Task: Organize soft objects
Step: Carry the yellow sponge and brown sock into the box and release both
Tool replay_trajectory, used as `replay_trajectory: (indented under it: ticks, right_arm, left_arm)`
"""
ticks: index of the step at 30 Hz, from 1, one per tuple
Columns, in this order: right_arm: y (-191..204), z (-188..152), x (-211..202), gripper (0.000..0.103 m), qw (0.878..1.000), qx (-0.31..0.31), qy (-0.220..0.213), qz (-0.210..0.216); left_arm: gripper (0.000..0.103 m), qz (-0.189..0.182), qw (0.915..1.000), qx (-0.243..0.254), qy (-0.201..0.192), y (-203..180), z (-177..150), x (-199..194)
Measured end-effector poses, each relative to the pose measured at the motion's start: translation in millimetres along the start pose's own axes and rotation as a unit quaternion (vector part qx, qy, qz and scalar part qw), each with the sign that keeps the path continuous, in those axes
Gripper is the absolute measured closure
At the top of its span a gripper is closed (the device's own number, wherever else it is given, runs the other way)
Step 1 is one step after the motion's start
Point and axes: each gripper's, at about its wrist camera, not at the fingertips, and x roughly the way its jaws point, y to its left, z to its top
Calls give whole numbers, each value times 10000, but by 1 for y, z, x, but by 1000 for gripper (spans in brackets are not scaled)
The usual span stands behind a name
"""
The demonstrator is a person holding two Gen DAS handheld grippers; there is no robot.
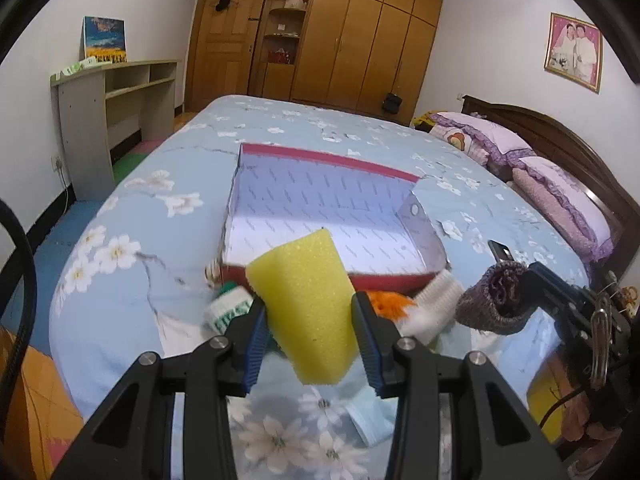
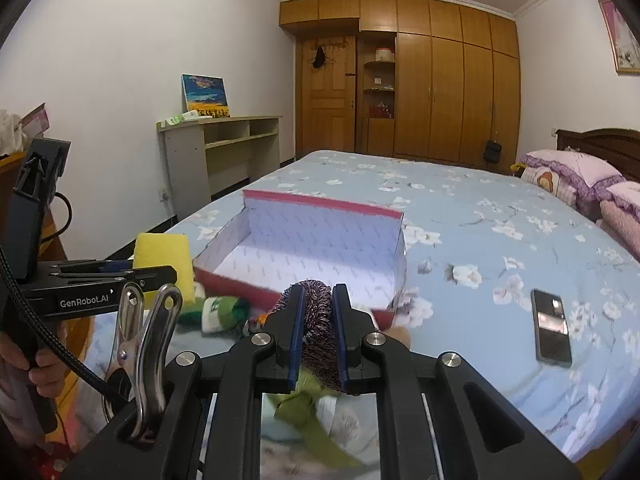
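Observation:
A yellow sponge (image 1: 306, 280) is pinched between the blue pads of my left gripper (image 1: 309, 304), which is shut on it and holds it above the bed's near edge. To the right, my right gripper (image 1: 518, 286) is shut on a purple knitted piece (image 1: 492, 304). In the right wrist view the knitted piece (image 2: 318, 328) is squeezed between the right gripper (image 2: 319, 292), and the left gripper (image 2: 160, 270) with the sponge (image 2: 162, 248) is at the left. An open red box with a white inside (image 1: 328, 160) (image 2: 320, 202) lies on the bed just beyond both.
Below the grippers on the blue flowered bedspread (image 1: 132, 280) lie a green-and-white roll (image 1: 228, 308), an orange soft thing (image 1: 386, 302), a white ribbed piece (image 1: 436, 300) and a green cloth (image 2: 304, 404). A phone (image 2: 552, 326) lies to the right. Pillows (image 1: 560, 184) are at the headboard.

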Motion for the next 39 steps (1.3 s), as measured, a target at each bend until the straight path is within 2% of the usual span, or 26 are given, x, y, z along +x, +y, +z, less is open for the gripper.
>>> replay_trajectory:
  ticks: [3,16,29,33,39]
  right_arm:
    - [-1,8,10,88,10000,-40,5,6]
    - [-14,28,75,88,9996,105,248,3]
    - [-39,21,133,88,9983,225,517,-165]
    - [-50,19,145,88,9974,396,568,-190]
    - [-63,23,158,86,9955,696,633,-65]
  left_arm:
    - [60,146,9999,84,23,-2,13,11]
    - [60,306,9991,207,205,2,52,66]
    - [60,376,9966,141,717,18,43,138]
    - [60,400,9951,164,887,18,35,150]
    - [59,465,9947,252,876,14,32,151]
